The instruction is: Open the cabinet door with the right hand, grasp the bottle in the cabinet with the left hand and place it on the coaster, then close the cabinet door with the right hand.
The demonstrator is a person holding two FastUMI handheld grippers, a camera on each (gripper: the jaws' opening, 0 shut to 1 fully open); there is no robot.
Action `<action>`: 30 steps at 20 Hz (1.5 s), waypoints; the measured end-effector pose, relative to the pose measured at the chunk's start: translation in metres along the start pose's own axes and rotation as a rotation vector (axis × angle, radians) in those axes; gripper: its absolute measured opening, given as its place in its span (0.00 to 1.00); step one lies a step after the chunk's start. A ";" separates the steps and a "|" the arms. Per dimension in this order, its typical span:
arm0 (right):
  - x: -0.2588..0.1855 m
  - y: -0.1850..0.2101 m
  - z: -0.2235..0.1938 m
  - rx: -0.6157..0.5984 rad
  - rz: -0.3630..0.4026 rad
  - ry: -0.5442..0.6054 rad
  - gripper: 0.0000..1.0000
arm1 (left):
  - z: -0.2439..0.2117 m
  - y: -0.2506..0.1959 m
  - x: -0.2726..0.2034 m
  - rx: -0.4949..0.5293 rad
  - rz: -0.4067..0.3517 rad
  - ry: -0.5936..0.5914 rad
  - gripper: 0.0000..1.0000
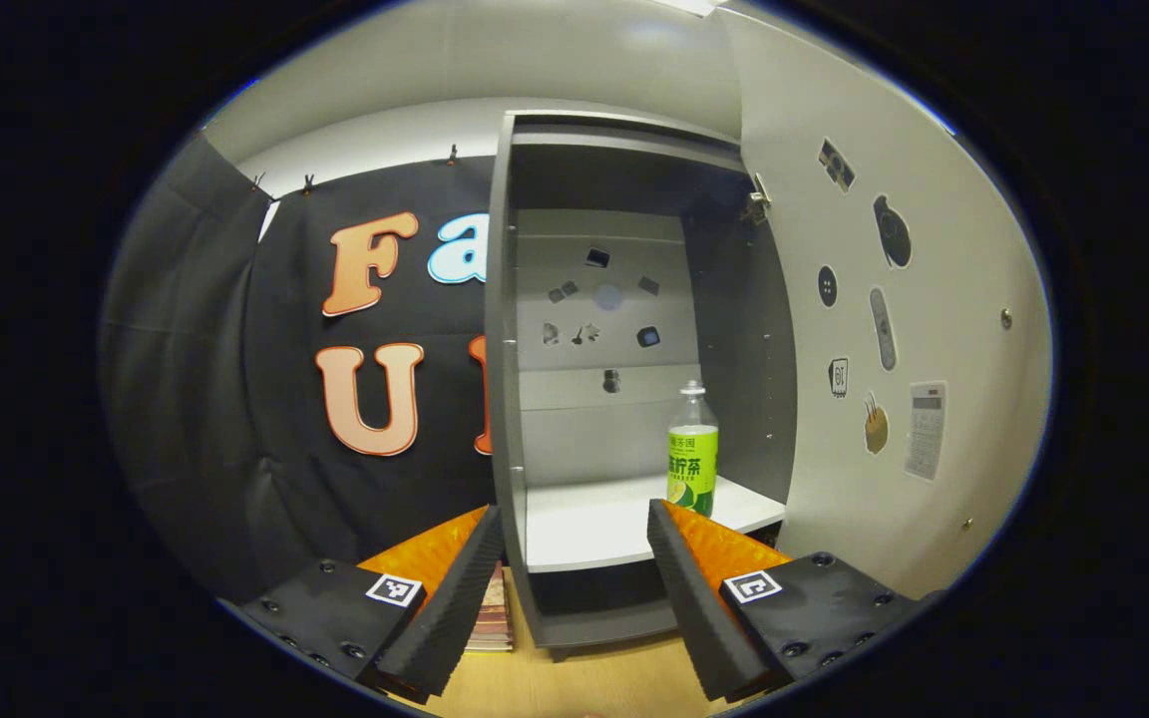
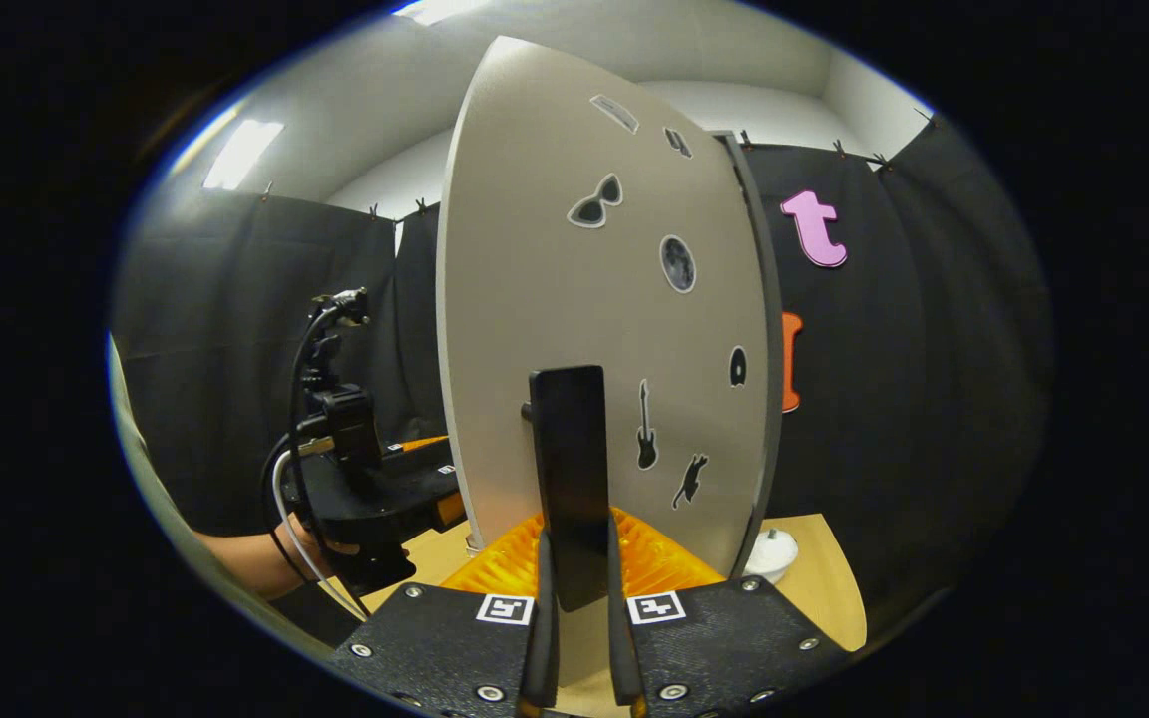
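- In the left gripper view my left gripper (image 1: 574,524) is released, jaws spread wide and holding nothing, pointed at the open cabinet (image 1: 510,379) at 12 o'clock.
- A stack of books (image 1: 493,618) lies on the wooden surface (image 1: 574,688) just beside the cabinet's base, between my left finger and the cabinet wall.
- The bottle (image 1: 692,454) stands upright on the cabinet's white shelf (image 1: 594,524), toward the shelf's right side, at about 1 o'clock from my left jaws and apart from them.
- The cabinet door (image 1: 894,329) is swung open at 3 o'clock, its inner face dotted with stickers.
- In the right gripper view the left gripper (image 2: 405,489) and the hand (image 2: 310,548) holding it sit at 9 o'clock, beside the door's edge.
- My right gripper (image 2: 574,588) is clenched on the dark door handle (image 2: 570,479), both fingers pressing its lower end, at 12 o'clock.
- A small white object (image 2: 769,553) rests on the surface at 2 o'clock, past the door's lower right edge; I cannot tell what it is.
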State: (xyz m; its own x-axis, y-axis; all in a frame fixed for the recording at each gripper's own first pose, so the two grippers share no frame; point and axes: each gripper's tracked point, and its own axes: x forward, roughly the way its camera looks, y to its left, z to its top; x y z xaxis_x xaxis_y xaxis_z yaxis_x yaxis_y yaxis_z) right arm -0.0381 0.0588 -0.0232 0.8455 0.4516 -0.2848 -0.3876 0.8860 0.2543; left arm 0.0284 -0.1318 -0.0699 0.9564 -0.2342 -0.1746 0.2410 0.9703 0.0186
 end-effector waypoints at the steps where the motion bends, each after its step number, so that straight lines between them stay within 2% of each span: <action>1: -0.002 -0.005 -0.001 0.011 -0.011 -0.006 0.20 | -0.001 -0.008 0.005 0.001 -0.010 0.001 0.94; 5: -0.010 -0.023 -0.001 0.009 -0.064 -0.034 0.22 | -0.007 -0.047 0.029 0.000 -0.058 0.013 0.96; 6: -0.011 -0.028 -0.002 0.001 -0.081 -0.035 0.24 | -0.008 -0.055 0.034 0.001 -0.070 0.016 0.93; 9: -0.016 -0.044 -0.017 -0.017 -0.132 0.003 0.26 | -0.009 -0.074 0.050 0.003 -0.093 0.023 0.93; 16: -0.032 -0.068 -0.014 0.077 -0.206 -0.045 0.30 | -0.016 -0.101 0.069 0.011 -0.122 0.050 0.95; 20: -0.042 -0.089 -0.012 0.089 -0.285 -0.058 0.30 | -0.023 -0.109 0.076 0.019 -0.122 0.062 0.94; 22: -0.057 -0.114 -0.006 0.063 -0.349 -0.071 0.31 | -0.023 -0.112 0.080 0.024 -0.124 0.065 0.93; 23: -0.063 -0.128 -0.006 0.066 -0.373 -0.069 0.24 | -0.023 -0.113 0.081 0.029 -0.124 0.066 0.93; 25: -0.054 -0.136 -0.011 0.102 -0.348 -0.063 0.24 | -0.024 -0.116 0.085 0.035 -0.129 0.067 0.93; 28: -0.057 -0.122 -0.012 0.102 -0.312 -0.068 0.28 | -0.024 -0.122 0.088 0.034 -0.135 0.065 0.96; 29: -0.062 -0.121 -0.012 0.086 -0.318 -0.066 0.20 | -0.024 -0.122 0.090 0.028 -0.136 0.068 0.94; 30: -0.066 -0.123 -0.011 0.067 -0.327 -0.069 0.32 | -0.024 -0.122 0.092 0.020 -0.137 0.072 0.95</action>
State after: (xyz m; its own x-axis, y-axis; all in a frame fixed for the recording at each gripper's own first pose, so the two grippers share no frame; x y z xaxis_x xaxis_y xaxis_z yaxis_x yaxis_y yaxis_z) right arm -0.0502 -0.0789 -0.0459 0.9448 0.1344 -0.2989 -0.0685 0.9729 0.2208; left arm 0.0833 -0.2703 -0.1123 0.9003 -0.3585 -0.2468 0.3722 0.9281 0.0097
